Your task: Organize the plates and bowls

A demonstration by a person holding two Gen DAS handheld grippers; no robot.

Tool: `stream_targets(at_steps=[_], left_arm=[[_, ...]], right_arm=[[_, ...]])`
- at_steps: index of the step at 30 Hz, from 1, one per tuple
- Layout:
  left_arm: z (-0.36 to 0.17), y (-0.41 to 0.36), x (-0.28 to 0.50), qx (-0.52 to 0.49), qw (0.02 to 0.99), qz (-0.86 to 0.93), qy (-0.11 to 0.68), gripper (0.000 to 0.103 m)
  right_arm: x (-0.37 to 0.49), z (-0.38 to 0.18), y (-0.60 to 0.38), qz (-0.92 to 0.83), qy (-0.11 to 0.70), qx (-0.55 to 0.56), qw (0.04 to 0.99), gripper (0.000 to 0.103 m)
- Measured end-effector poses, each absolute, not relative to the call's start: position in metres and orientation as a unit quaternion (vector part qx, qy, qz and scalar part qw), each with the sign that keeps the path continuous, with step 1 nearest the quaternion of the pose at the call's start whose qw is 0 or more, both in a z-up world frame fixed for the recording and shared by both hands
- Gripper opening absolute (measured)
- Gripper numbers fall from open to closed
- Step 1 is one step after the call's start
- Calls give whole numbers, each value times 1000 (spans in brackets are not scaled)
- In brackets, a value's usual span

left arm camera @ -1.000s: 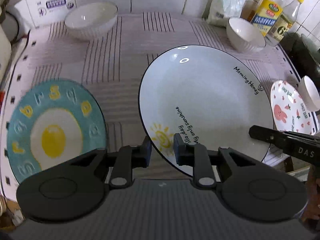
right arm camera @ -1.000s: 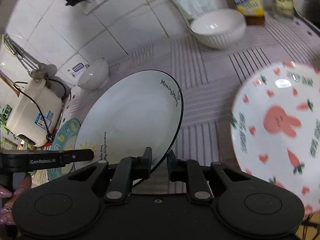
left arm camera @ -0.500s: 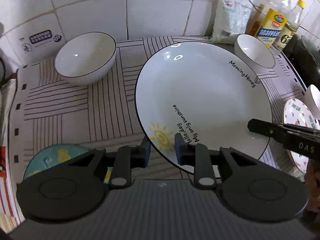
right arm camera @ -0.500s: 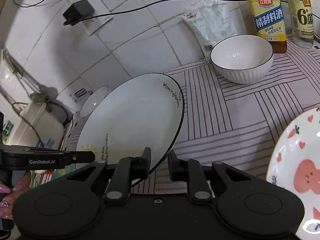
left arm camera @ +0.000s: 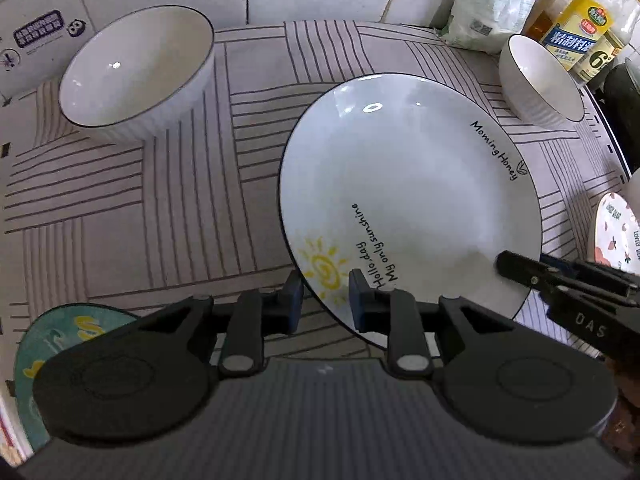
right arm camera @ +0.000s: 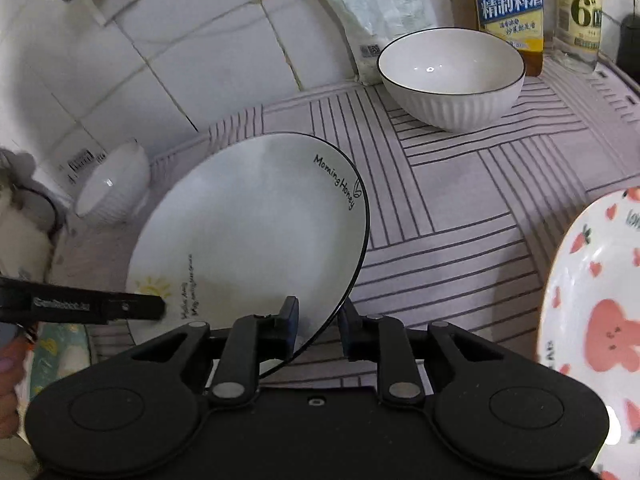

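We carry the big white plate (left arm camera: 408, 200) low over the striped surface (left arm camera: 120, 216), one gripper per edge for balance. Our left gripper (left arm camera: 325, 298) clamps the sun-printed rim; the right gripper (right arm camera: 318, 322) straddles the opposite rim, its jaws opening.

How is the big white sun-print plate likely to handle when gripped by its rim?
The plate looks glazed, judging by its glare spots, so probably slippery between pads. It reads as rigid ceramic, likely fragile if dropped. Wide and shallow, it may tilt when held at one edge.
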State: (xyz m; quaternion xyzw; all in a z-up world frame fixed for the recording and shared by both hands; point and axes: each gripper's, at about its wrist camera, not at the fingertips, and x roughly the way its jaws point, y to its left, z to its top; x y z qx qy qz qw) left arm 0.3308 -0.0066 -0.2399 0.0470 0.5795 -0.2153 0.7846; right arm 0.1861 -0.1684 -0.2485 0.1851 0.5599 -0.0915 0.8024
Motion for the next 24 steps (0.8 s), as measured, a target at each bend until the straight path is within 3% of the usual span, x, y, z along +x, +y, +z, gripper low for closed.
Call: stream_targets(at_steps=[1, 2, 3, 5, 6, 12, 24], left_arm=[[-235, -5, 330, 50, 786, -213, 578, 23], [-229, -2, 329, 54, 788, -209, 577, 24], [-223, 0, 329, 55, 788, -206, 577, 27], [-209, 8, 326, 54, 787, -201, 581, 36], [-202, 12, 324, 56, 788, -198, 579, 40], [-171, 29, 306, 94, 796, -183, 570, 54], [-124, 68, 256, 113, 794, -195, 564, 63]], right_arm=[[188, -241, -164, -99, 563, 160, 805, 28], [188, -234, -161, -103, 565, 141, 807, 36], [188, -226, -159, -105, 564, 130, 809, 51], [182, -207, -158, -100, 548, 130, 820, 65], [179, -198, -158, -96, 540, 135, 825, 67], [165, -155, -156, -86, 512, 141, 843, 71], [148, -85, -124, 2, 470, 132, 873, 71]])
